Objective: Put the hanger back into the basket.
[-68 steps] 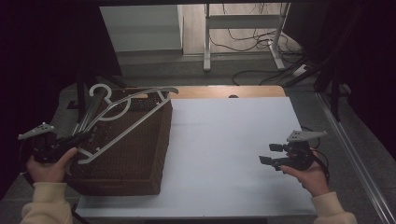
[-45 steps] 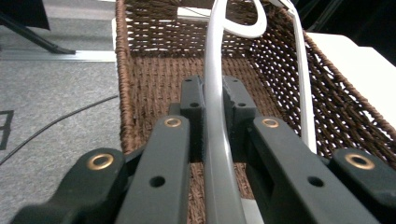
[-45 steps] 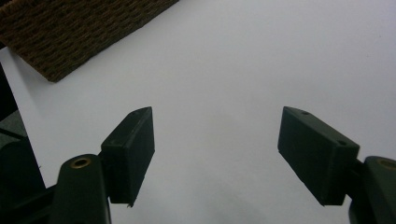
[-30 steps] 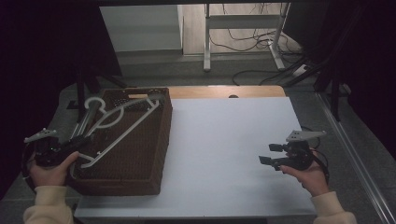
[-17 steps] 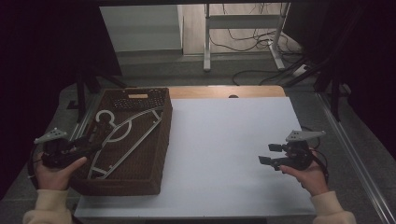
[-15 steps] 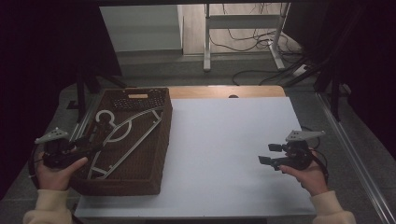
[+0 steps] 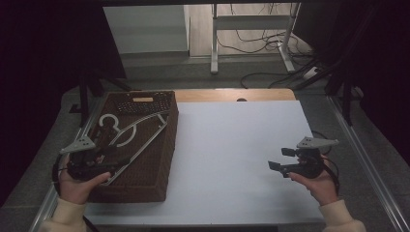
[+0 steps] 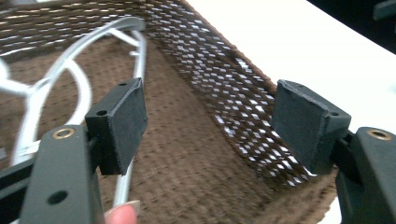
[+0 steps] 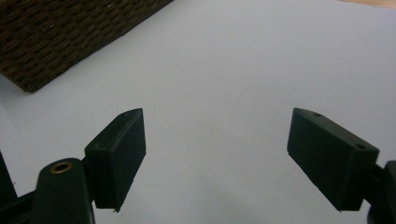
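One grey hanger lies in one brown basket, frame left, beside my gaping left claw; my right claw gapes, empty.

High view looks down from above; both gripper views sit close, sharing the brown basket.

Table: I see a white-topped table with a wooden far edge.
On it: a brown wicker basket at the left.
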Demonstrator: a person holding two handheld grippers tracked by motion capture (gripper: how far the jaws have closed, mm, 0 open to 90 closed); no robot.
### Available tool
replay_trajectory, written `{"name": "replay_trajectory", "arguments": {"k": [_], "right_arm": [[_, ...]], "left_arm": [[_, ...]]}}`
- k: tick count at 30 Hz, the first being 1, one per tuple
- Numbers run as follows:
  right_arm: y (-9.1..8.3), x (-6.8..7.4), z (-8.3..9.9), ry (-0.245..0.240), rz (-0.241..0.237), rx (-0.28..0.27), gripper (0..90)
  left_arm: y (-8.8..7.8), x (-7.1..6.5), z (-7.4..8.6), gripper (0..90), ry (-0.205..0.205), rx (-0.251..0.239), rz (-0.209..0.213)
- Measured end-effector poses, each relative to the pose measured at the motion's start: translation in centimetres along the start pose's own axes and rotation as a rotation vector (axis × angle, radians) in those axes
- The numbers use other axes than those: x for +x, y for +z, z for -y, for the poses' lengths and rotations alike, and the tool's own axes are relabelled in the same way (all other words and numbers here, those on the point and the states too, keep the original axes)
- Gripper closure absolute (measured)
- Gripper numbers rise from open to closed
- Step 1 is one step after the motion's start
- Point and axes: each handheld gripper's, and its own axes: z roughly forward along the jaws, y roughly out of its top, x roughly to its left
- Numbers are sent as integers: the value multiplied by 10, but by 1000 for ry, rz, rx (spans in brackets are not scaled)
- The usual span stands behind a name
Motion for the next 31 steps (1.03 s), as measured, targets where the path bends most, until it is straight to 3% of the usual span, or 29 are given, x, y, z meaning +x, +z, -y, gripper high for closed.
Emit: {"name": "replay_trajectory", "arguments": {"k": [4, 5, 10, 15, 22, 31], "right_arm": [[-6, 3, 4, 14, 19, -11, 193], [-10, 5, 8, 18, 32, -19, 191], [-16, 10, 15, 20, 48, -30, 188], [-14, 12, 19, 6, 58, -16, 178], [-14, 8, 22, 3, 59, -26, 175], [-6, 4, 23, -30, 71, -19, 172]], "left_arm": [[8, -14, -2, 256, 25, 9, 33], [15, -25, -4, 256, 51, 22, 51], [33, -45, -7, 247, 101, 54, 85], [41, -49, -6, 236, 109, 69, 87], [42, -41, -5, 222, 65, 59, 68], [42, -35, -8, 217, 50, 49, 70]]}}
